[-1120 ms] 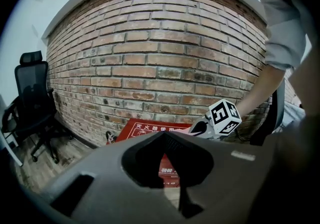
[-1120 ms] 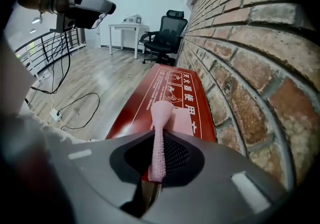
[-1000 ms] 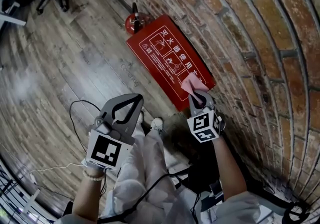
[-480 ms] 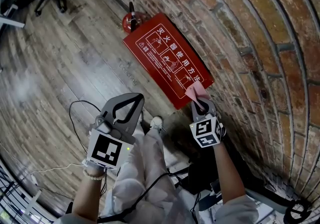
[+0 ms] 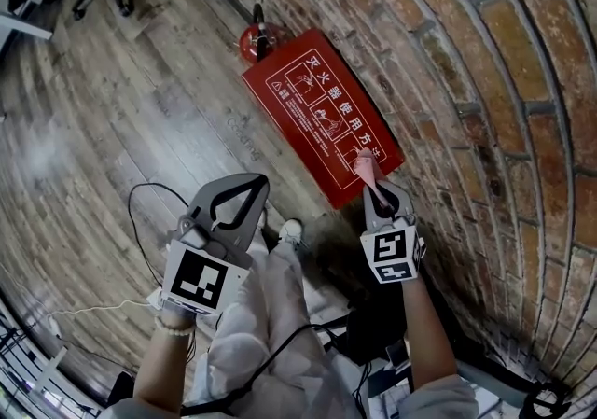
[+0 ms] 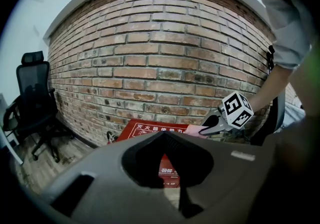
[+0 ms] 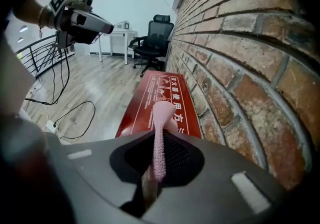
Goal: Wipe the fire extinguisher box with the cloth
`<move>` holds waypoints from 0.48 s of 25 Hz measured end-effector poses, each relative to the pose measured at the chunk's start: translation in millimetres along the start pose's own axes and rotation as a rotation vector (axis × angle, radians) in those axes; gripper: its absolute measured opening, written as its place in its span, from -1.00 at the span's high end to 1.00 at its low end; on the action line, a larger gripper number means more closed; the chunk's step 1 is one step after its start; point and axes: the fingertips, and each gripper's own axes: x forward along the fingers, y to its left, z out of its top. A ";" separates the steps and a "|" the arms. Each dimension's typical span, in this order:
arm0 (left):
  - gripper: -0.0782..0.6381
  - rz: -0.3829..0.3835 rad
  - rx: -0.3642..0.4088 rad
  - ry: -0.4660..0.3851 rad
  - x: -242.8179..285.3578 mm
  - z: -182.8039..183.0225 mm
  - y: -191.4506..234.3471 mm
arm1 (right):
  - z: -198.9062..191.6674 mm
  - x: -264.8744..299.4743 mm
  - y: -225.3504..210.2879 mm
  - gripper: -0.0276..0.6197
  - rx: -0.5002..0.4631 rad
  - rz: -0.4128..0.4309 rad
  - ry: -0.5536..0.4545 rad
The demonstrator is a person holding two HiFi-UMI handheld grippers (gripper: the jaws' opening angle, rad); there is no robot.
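A flat red fire extinguisher box with white print lies on the wood floor along the foot of the brick wall; it also shows as the box and the box. My right gripper is shut on a pink cloth at the box's near end, the cloth hanging edge-on from the jaws over the red top. My left gripper is held off to the left above the floor, its jaws together with nothing between them. In the left gripper view the right gripper points at the box.
A red fire extinguisher stands at the box's far end. The brick wall runs close on the right. Black cables loop on the floor to the left. An office chair and a white desk stand further back.
The right gripper has drawn back a little toward the box's near end, and the cloth has turned from a spread patch to a narrow, edge-on strip. The left gripper has not moved.
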 end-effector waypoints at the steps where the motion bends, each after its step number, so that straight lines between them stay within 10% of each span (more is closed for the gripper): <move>1: 0.79 0.007 -0.006 -0.001 -1.7 -0.7 3.0 | 7.2 0.7 -2.1 0.83 -0.006 -0.004 -0.012; 12: 0.79 0.072 -0.049 -0.007 -18.5 -11.9 32.1 | 107.6 43.2 4.5 0.83 -0.153 0.055 -0.137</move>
